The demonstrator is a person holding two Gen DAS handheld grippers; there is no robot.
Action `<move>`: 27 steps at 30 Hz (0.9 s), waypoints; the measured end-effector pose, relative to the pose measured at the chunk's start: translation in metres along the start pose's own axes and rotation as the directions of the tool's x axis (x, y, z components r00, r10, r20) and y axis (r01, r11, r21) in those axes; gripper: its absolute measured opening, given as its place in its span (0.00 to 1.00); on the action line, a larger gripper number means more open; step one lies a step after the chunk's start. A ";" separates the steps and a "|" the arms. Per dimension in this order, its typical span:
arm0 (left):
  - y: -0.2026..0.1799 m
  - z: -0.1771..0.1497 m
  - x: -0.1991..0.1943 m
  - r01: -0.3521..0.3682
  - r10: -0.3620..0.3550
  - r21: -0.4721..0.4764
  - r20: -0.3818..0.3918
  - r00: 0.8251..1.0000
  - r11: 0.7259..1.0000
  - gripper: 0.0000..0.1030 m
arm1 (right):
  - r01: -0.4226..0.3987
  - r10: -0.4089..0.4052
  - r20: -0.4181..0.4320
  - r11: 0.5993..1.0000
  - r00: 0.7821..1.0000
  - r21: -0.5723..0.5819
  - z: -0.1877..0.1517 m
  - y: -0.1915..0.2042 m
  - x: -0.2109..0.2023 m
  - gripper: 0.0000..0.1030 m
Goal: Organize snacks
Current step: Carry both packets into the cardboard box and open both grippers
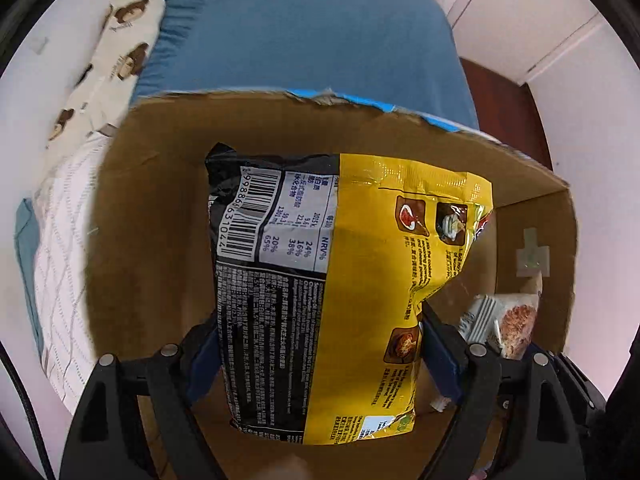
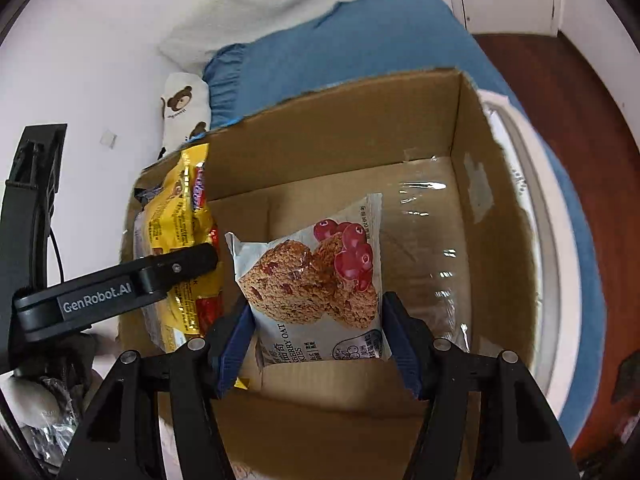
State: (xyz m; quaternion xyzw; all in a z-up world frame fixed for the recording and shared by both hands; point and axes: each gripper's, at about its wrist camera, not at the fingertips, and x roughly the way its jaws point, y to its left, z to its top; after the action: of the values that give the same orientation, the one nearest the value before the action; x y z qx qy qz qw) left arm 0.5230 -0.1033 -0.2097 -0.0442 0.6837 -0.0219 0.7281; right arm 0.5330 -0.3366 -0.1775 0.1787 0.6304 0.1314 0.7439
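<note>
Snack packets number two, one per gripper, and both hang inside a single open cardboard box (image 2: 460, 120) whose far rim is torn. The left gripper (image 1: 320, 344) has its blue-padded fingers clamped on a yellow and black instant noodle packet (image 1: 340, 280) at the centre of its frame, back side showing: barcode, nutrition table, small cooking pictures. The right gripper (image 2: 316, 336) pinches a pale cranberry oat cookie packet (image 2: 316, 280) at lower centre, printed with two brown cookies and red berries. In that view the noodle packet (image 2: 180, 240) sits at centre left, beside the cookie packet. A blue bedsheet (image 1: 312, 36) fills the upper frame.
</note>
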 end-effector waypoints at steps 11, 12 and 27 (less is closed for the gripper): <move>0.009 0.013 0.019 0.010 -0.010 -0.031 -0.007 1.000 0.999 0.90 | -0.012 0.013 -0.026 0.999 1.000 0.052 0.021 -0.022 0.043 0.93; 0.008 0.014 0.019 0.010 -0.010 -0.031 -0.008 1.000 0.999 0.90 | -0.004 0.006 -0.030 0.999 1.000 0.048 0.021 -0.021 0.042 0.93; 0.023 -0.053 -0.038 -0.080 0.073 0.023 0.218 0.973 0.997 0.90 | 0.167 -0.165 0.021 0.984 0.986 -0.070 -0.033 -0.006 0.022 0.93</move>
State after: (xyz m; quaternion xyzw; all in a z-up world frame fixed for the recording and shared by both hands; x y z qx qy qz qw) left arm 0.4667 -0.0784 -0.1773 -0.0084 0.6009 0.0002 0.7993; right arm 0.5043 -0.3291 -0.2047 0.0999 0.6322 0.0900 0.7630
